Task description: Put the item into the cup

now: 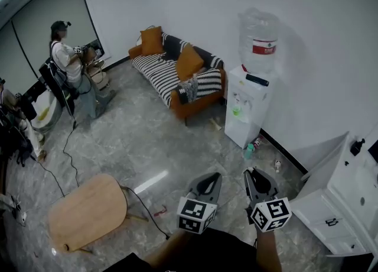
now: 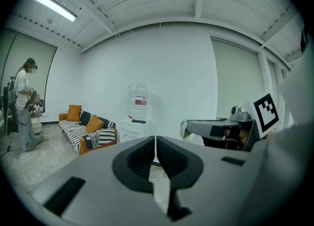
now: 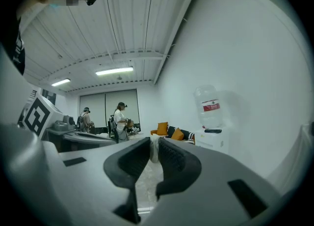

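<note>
Left hand-held gripper [image 1: 215, 177]: in its own view the jaws are pressed right together. Only a hairline slit is left, with nothing caught in it.

Right hand-held gripper [image 1: 251, 174]: the jaws are nearly closed too, but a small whitish item [image 3: 153, 147] looks to be pinched between the tips, poking up a touch above them. What it actually is can't be made out tbh.

In the head view both are held side by side, close but not touching, with the tips pointed away from the person and the grey marbled floor [image 1: 147, 141] below. A marker cube [image 1: 196, 214] is seen at the near end of the left one, and the same goes for the right. A forearm [image 1: 269, 252] is seen behind the right one.

Going outward:
- Ahead of the right hand-held gripper, a white water dispenser [image 1: 245, 108] is stood against the wall. A big clear bottle [image 1: 258, 34] is mounted on top, and something small and green is tucked in its niche.
- Ahead of the left hand-held gripper and further off, an orange sofa [image 1: 177, 73] is set along the wall, covered with a black-and-white striped throw and orange cushions.
- To the right of the right hand-held gripper, a white cabinet [image 1: 339, 200] is parked near the wall.
- To the left of the left hand-held gripper, a round wooden surface [image 1: 88, 210] is seen. A dark cable [image 1: 142, 206] is trailed over the floor between the two.
- Way off ahead and to the left, past the sofa, a person [image 1: 68, 64] is seen standing.
</note>
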`<state>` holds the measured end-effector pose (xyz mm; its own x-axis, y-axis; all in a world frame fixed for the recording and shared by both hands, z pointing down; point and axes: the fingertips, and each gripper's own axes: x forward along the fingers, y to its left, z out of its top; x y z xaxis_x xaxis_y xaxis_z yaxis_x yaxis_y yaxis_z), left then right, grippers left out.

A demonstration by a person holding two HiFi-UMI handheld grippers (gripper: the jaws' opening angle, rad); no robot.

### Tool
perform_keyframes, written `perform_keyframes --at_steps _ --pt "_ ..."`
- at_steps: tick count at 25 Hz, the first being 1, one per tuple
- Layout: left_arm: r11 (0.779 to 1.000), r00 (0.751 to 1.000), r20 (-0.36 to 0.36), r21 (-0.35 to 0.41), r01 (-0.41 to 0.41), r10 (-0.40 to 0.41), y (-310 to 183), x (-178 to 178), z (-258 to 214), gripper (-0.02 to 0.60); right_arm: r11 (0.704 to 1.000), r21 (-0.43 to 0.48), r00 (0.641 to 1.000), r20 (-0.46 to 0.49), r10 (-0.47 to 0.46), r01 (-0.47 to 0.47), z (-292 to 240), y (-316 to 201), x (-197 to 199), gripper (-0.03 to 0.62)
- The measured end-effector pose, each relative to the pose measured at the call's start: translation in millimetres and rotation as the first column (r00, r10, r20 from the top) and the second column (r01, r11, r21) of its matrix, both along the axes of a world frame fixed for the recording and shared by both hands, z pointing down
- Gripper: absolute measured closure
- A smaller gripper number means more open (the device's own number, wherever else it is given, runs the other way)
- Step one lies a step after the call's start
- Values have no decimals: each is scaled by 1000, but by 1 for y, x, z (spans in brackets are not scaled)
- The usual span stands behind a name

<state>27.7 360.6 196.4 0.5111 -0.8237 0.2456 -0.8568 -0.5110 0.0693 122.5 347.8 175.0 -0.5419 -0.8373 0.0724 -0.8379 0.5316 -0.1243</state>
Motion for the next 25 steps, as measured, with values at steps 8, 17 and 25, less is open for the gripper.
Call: perform_keyframes --at_steps 8,17,25 --pt "999 999 -35 -30 29 -31 -35 -15 14 568 1000 -17 1000 -22 1 -1 8 -31 -8 535" --pt "998 996 -93 -59 3 -9 -129 -16 21 568 998 -57 999 -48 22 -25 13 -116 -18 535" --pt "987 994 -92 -155 45 -59 -229 -59 52 568 994 -105 994 -104 15 -26 19 -214 -41 534"
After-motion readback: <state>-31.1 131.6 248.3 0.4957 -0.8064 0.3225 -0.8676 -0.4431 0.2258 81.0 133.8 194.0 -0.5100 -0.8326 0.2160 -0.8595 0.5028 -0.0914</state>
